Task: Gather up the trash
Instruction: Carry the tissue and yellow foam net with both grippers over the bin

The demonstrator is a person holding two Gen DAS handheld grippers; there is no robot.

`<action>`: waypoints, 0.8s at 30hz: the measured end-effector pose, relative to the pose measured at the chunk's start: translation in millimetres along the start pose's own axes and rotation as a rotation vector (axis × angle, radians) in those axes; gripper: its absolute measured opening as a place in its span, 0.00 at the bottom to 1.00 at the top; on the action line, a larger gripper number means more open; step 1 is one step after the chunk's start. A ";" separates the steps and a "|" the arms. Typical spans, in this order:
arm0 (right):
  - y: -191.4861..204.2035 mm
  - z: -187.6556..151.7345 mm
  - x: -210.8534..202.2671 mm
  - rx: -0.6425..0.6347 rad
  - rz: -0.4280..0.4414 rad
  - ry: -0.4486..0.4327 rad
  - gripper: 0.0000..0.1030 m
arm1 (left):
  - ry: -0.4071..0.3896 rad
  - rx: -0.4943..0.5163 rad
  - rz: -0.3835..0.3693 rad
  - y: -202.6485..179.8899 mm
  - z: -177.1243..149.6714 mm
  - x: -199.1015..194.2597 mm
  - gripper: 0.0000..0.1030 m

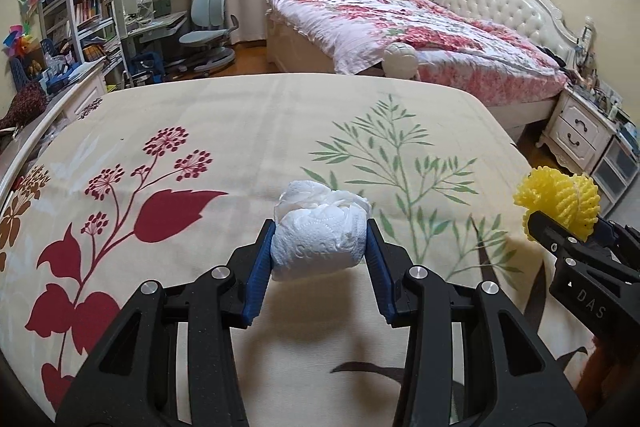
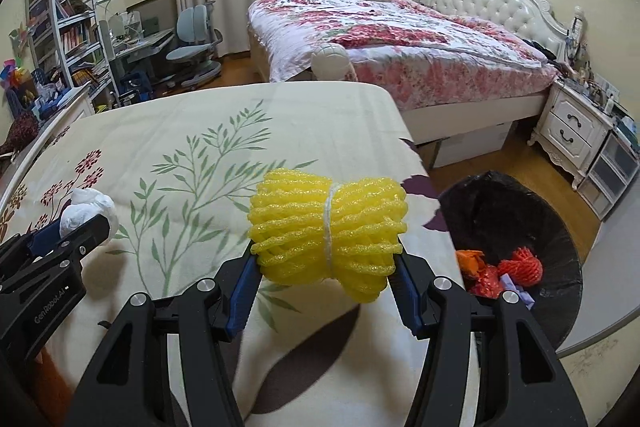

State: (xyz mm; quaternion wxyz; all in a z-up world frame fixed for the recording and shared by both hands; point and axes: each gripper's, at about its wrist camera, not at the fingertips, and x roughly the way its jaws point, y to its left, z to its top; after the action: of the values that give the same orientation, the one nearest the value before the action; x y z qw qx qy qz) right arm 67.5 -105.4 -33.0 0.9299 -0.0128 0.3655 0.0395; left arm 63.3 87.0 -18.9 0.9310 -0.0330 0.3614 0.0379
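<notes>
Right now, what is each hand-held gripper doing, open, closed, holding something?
Left hand-held gripper: closed on a crumpled white paper tissue wad.
Right hand-held gripper: closed on a yellow foam fruit net bundle.

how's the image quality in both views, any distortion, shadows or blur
Left wrist view: strong fisheye bending, dark corners; the left tongs and tissue wad are sharp, with a soft shadow on the bedsheet. Right wrist view: same warping; the yellow foam net is crisp, and the black-lined bin is dim.

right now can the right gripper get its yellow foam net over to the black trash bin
Probably yes: the right gripper holds the yellow foam net, and the black trash bin stands open just right of the bed edge, nothing between.
</notes>
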 end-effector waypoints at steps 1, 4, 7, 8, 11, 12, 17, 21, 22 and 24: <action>-7.4 -0.8 -1.1 0.011 -0.011 -0.002 0.56 | -0.001 0.007 -0.010 -6.2 0.3 -0.3 0.41; -29.4 -2.2 -4.6 0.041 -0.047 -0.011 0.56 | -0.005 0.036 -0.044 -27.2 1.3 -1.0 0.41; -50.8 -5.1 -8.0 0.067 -0.092 -0.019 0.56 | -0.014 0.069 -0.079 -51.3 1.9 -2.5 0.41; -58.1 -5.8 -8.4 0.075 -0.109 -0.020 0.56 | -0.016 0.080 -0.092 -60.1 2.2 -2.8 0.41; -81.1 -9.0 -8.9 0.110 -0.149 -0.020 0.56 | -0.024 0.111 -0.125 -83.4 3.7 -2.2 0.41; -88.6 -9.5 -8.7 0.123 -0.159 -0.019 0.56 | -0.024 0.120 -0.134 -90.3 4.1 -1.1 0.41; -118.9 -10.9 -6.7 0.173 -0.209 -0.020 0.56 | -0.025 0.164 -0.180 -126.0 4.1 4.1 0.41; -138.5 -12.1 -3.4 0.206 -0.234 -0.020 0.56 | -0.031 0.200 -0.209 -154.4 4.2 7.7 0.41; -142.4 -12.6 -2.1 0.211 -0.241 -0.019 0.56 | -0.031 0.209 -0.215 -161.3 4.4 9.5 0.41; -149.1 -13.0 0.3 0.220 -0.257 -0.019 0.56 | -0.028 0.223 -0.225 -173.3 5.2 12.6 0.41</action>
State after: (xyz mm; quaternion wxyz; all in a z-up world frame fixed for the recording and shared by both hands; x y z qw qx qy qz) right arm 71.2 -254.6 -43.4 0.9265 0.0426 0.3542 -0.1198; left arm 92.4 -84.4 -17.6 0.9323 0.0311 0.3443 -0.1063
